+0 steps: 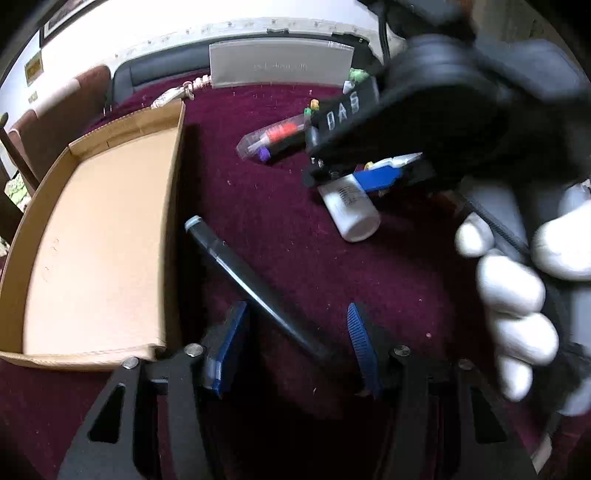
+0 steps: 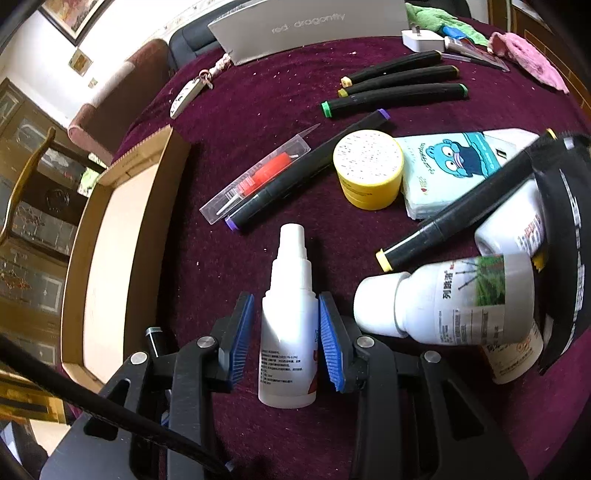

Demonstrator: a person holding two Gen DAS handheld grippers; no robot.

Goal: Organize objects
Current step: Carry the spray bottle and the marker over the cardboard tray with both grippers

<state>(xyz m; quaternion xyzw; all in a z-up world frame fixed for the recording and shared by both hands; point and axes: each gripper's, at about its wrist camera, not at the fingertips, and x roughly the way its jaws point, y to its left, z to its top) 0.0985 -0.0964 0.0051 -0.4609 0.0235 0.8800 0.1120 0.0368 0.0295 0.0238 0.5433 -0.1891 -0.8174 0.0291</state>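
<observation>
My left gripper (image 1: 291, 347) is open, its blue pads on either side of a black marker (image 1: 255, 284) that lies slanted on the maroon cloth beside an empty cardboard tray (image 1: 99, 240). My right gripper (image 2: 286, 332) straddles a white spray bottle (image 2: 290, 317) lying on the cloth; the right pad touches it, the left pad stands a little apart. In the left wrist view the right gripper (image 1: 373, 173) shows over the same white bottle (image 1: 351, 210), held by a white-gloved hand (image 1: 517, 291).
The tray also shows at the left of the right wrist view (image 2: 122, 251). Right of the spray bottle lie white pill bottles (image 2: 454, 299), a yellow jar (image 2: 369, 170), a tissue pack (image 2: 454, 166), several black markers (image 2: 399, 85) and a clear-cased red tool (image 2: 258, 177). A grey box (image 2: 314, 26) stands at the back.
</observation>
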